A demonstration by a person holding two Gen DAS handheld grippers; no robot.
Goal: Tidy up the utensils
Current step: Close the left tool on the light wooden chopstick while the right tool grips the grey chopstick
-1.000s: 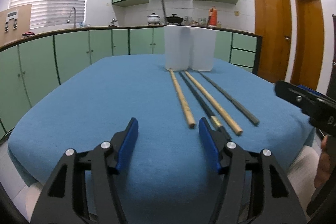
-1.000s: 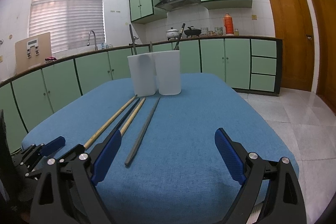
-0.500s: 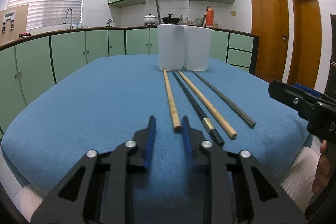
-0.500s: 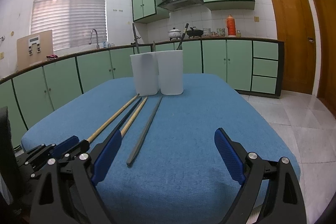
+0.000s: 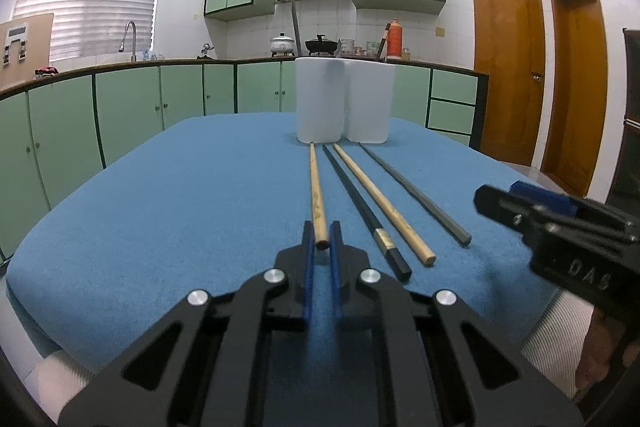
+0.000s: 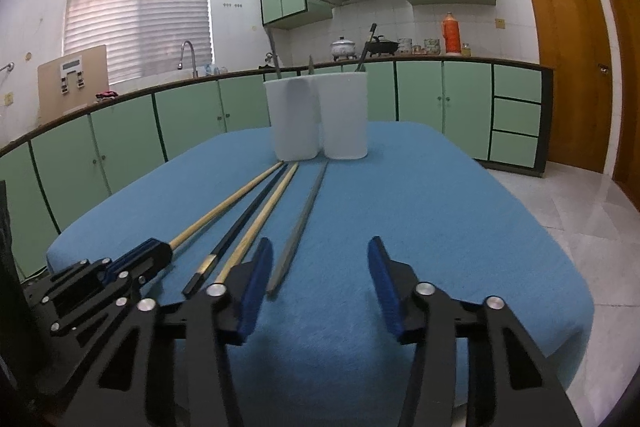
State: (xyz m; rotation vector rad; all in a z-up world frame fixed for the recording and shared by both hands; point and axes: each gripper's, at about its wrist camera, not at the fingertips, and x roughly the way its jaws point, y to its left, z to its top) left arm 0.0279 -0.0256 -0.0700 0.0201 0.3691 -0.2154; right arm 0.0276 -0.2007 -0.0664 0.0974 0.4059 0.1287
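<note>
Chopsticks lie side by side on the worktop (image 5: 160, 211) — left tongs (image 5: 321, 231) pinch the leftmost wooden chopstick (image 5: 316, 187); right tongs (image 6: 318, 251) gape wide.

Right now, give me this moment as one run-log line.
left gripper: shut on leftmost light wooden chopstick | right gripper: open, empty | three chopsticks loose | two white plastic holders behind

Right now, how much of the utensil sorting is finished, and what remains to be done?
Done: a few utensils already stand in the two white containers. In hand: the left gripper has its jaws narrowed around the near end of the leftmost wooden chopstick, which lies on the blue cloth. Left: the black chopstick, the second wooden chopstick and the grey chopstick lie untouched; the right gripper is open and empty.
</note>
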